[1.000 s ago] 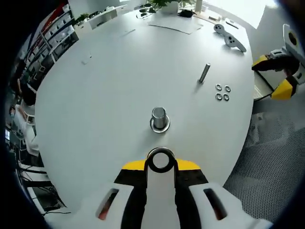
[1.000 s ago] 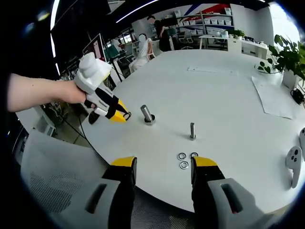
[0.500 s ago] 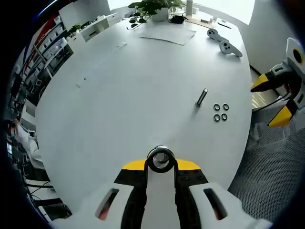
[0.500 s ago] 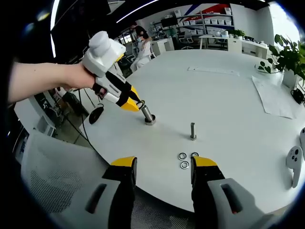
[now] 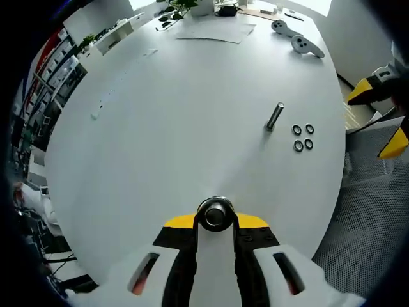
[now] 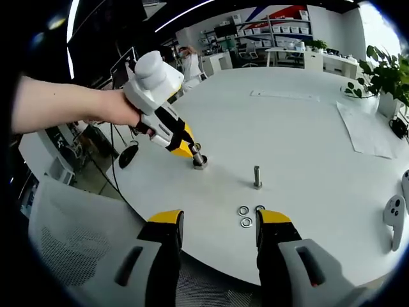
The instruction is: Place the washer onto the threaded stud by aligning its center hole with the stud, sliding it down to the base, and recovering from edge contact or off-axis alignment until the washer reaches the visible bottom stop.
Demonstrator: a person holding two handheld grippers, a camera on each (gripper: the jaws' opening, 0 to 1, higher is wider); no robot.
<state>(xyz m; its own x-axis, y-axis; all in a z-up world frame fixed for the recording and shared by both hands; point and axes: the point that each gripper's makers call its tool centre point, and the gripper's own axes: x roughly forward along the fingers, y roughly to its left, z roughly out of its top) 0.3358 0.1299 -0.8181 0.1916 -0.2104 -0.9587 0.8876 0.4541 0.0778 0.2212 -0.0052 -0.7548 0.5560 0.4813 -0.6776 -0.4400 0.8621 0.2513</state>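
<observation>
Now the left tool (image 6: pixel 190 151), gripping the washer (image 5: pixel 215 214), has dropped over the threaded stud (image 6: pixel 199 158); the right tool (image 6: pixel 214 233) hangs open, idle.

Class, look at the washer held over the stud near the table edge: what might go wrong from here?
1. The washer may sit off-axis on the stud and catch on its threads rather than sliding down.
2. The left tongs come in tilted, so the washer could cock and jam.
3. Released early, it may roll off the nearby table edge.
</observation>
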